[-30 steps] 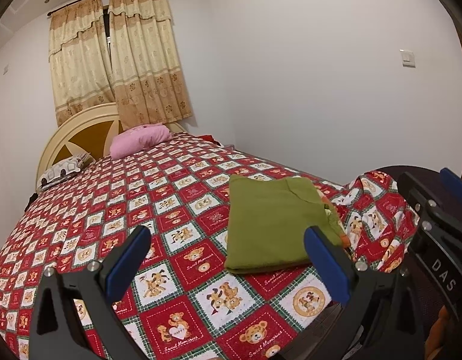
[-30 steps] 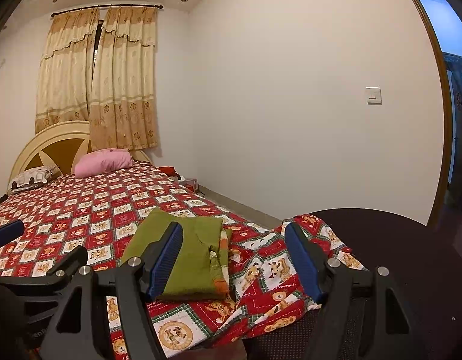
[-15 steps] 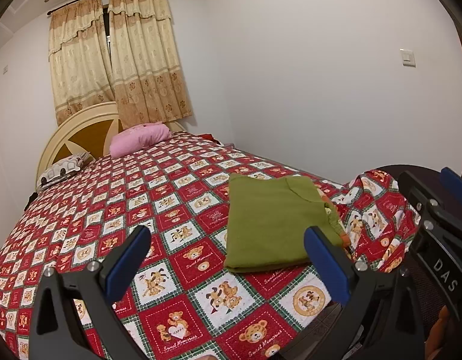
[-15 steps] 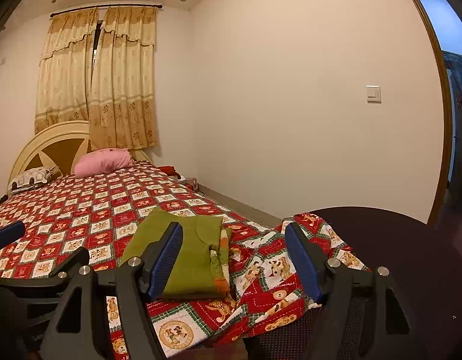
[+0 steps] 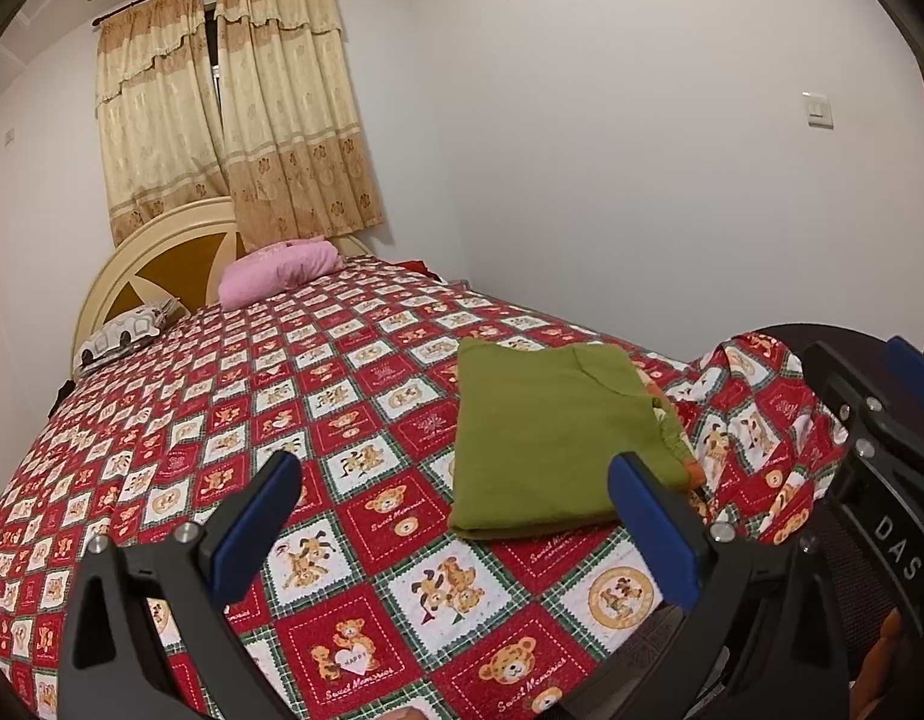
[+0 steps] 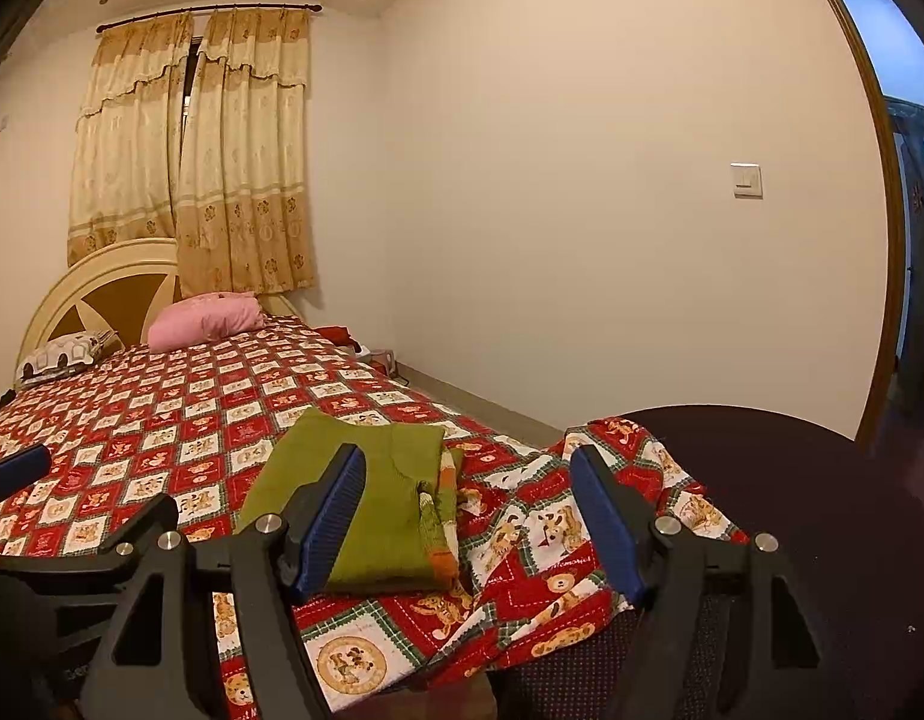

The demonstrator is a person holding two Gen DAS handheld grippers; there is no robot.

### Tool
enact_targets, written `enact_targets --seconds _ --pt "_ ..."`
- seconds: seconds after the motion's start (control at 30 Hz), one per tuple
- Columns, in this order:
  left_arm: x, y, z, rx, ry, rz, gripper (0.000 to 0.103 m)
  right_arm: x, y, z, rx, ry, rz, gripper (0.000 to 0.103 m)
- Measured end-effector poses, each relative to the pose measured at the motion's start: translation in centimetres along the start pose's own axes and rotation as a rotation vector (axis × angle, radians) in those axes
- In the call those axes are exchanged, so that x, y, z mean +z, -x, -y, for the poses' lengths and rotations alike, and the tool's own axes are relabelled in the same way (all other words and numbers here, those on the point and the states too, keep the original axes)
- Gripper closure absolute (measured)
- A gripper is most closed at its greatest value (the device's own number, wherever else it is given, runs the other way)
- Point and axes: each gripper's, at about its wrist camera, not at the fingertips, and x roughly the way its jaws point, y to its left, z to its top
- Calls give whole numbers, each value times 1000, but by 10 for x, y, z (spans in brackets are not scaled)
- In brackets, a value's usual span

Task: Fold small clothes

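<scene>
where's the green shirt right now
The folded green shirt lies flat on the teddy-bear bedspread near the bed's foot, on the wall side, ahead of both open grippers, left gripper and right gripper.

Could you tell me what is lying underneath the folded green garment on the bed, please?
The green garment lies flat on the red teddy-bear bedspread. An orange and pale striped layer peeks out along its right edge. How far that layer extends underneath is hidden. Neither open tool touches it.
</scene>
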Motion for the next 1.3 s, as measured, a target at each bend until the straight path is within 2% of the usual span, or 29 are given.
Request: enact_targets --seconds 0.43,0.6,0.9,1.2,1.3 --pt "-1 -3 -3 -1 2 -9 0 -1 -3 1 -7 -5 -6 32" --pt "-3 -7 -8 -17 17 -35 0 -2 -3 1 -7 -5 -12 32" --pt "-5 -11 -9 -4 9 -53 0 -4 -6 1 -14 -6 -21 32" --pt "-5 -21 -13 -65 22 -78 0 -7 -11 2 -17 -6 -45 32" --pt "-5 -30 -24 -40 39 -95 0 -7 -19 9 -14 -18 -62 32"
